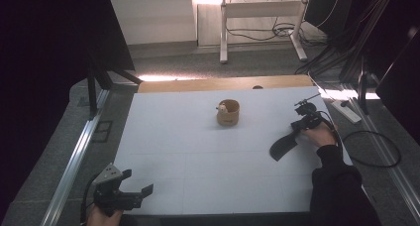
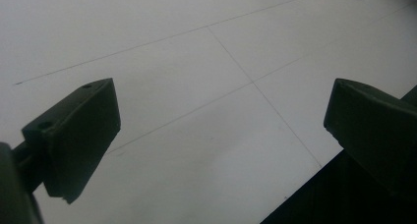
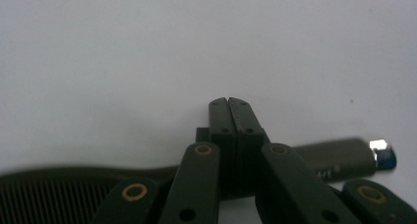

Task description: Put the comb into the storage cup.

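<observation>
Handling now: right gripper (image 3: 229, 100), jaws shut on nothing, rides above the comb (image 3: 49, 189); grasp likely not begun.
Next move: open, straddle the handle, close.
Comb place: flat on the table's (image 1: 198, 151) right side, well apart from the cup (image 1: 228, 118).
Comb axis: diagonal, toothed end toward the near left.
Left gripper (image 2: 221, 121): wide, idle.
</observation>
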The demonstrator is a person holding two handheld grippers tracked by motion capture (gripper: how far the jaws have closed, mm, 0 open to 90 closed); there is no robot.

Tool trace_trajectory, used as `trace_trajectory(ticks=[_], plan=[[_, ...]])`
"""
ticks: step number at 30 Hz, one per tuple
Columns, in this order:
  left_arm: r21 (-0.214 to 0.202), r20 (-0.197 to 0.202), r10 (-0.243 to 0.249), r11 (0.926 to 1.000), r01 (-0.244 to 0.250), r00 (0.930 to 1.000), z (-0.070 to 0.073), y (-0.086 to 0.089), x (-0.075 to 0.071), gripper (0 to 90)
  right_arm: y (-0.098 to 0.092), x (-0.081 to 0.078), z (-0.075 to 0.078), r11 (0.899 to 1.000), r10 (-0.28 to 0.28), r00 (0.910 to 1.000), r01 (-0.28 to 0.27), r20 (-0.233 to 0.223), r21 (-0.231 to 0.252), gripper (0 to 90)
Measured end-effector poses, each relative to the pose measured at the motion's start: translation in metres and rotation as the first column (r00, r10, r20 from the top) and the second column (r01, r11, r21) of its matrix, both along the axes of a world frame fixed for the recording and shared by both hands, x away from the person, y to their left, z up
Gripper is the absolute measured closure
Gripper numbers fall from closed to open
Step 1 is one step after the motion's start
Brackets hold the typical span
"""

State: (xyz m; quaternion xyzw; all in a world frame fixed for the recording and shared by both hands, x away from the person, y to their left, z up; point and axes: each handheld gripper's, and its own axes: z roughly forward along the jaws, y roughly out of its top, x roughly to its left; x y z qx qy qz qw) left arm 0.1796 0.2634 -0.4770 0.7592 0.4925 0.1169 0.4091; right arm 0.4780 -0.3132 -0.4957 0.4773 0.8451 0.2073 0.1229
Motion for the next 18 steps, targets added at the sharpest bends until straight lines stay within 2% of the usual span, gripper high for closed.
trace_trajectory(ticks=[18], plan=[[-0.001, -0.001, 0.001, 1.0, -0.001, 1.0, 0.0, 0.0, 0.001, 1.4, -0.033, -0.035, 0.003, 1.0, -0.026, 0.9991, 0.026, -0.034, 0.005, 88.3]])
